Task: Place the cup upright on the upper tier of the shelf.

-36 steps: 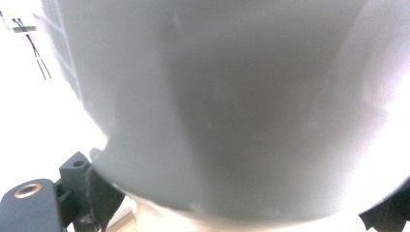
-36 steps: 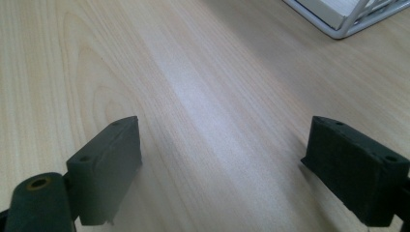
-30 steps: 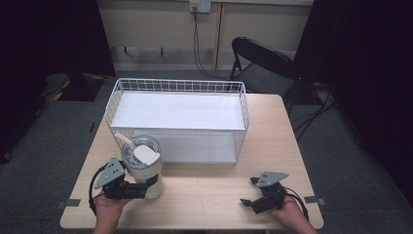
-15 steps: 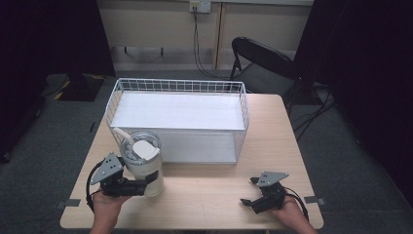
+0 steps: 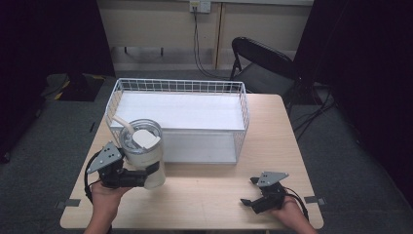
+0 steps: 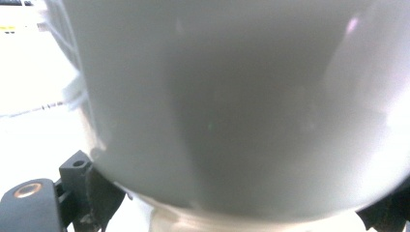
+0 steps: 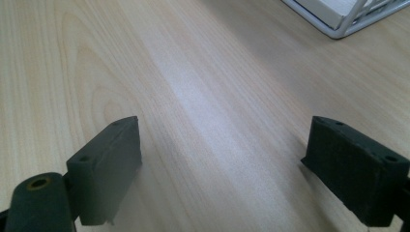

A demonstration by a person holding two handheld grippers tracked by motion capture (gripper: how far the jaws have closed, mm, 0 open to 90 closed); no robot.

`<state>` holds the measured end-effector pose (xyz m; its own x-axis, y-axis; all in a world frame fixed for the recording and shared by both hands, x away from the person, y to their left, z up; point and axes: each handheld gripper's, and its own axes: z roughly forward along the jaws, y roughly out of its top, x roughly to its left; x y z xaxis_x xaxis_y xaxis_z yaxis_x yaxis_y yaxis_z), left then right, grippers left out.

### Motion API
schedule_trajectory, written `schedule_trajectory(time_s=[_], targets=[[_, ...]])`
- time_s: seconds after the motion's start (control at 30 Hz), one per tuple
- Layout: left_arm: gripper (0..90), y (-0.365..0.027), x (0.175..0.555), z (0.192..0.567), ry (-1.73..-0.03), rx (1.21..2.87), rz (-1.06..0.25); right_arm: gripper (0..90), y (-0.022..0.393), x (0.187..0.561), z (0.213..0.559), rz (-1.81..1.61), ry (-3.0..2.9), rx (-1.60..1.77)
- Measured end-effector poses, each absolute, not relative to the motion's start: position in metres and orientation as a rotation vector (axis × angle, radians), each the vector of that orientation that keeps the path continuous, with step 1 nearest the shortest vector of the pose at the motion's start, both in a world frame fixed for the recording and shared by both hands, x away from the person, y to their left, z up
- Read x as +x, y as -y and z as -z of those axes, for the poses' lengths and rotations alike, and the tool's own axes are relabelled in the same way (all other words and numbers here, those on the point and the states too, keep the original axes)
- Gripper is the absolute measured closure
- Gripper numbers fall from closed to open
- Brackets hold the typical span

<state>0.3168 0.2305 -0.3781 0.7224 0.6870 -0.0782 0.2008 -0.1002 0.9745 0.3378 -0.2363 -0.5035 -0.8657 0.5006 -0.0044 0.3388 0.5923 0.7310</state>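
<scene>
High view, cup: a white cup with a clear lid and a bent white straw is seen near the front left corner of the table, just in front of the basket.
Cup lift: it cannot be told whether the cup is resting on the table or held just above it.
Left hand-held gripper: it is clamped on the lower part of the cup, with one black jaw on each side.
Left gripper view, cup: the cup's white wall is seen very close and blurred, and black jaw pieces are seen at the bottom corners.
Right hand-held gripper: it is held low near the front right corner of the table, well apart from the cup.
Right gripper view, jaws: the two black jaws are spread wide apart, and bare wood is seen between them.
Basket: a white wire basket with a white floor is set on the back half of the table.
Chair: a dark folding chair is seen behind the back right corner of the table.
</scene>
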Motion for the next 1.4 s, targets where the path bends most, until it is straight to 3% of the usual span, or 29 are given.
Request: schedule_trajectory(time_s=[1.4], targets=[[9.0, -0.212, 0.347, 0.285, -0.696, 1.63, -0.517, 12.2, 0.238, 0.338, 0.503, -1.13, -2.61, 0.707]])
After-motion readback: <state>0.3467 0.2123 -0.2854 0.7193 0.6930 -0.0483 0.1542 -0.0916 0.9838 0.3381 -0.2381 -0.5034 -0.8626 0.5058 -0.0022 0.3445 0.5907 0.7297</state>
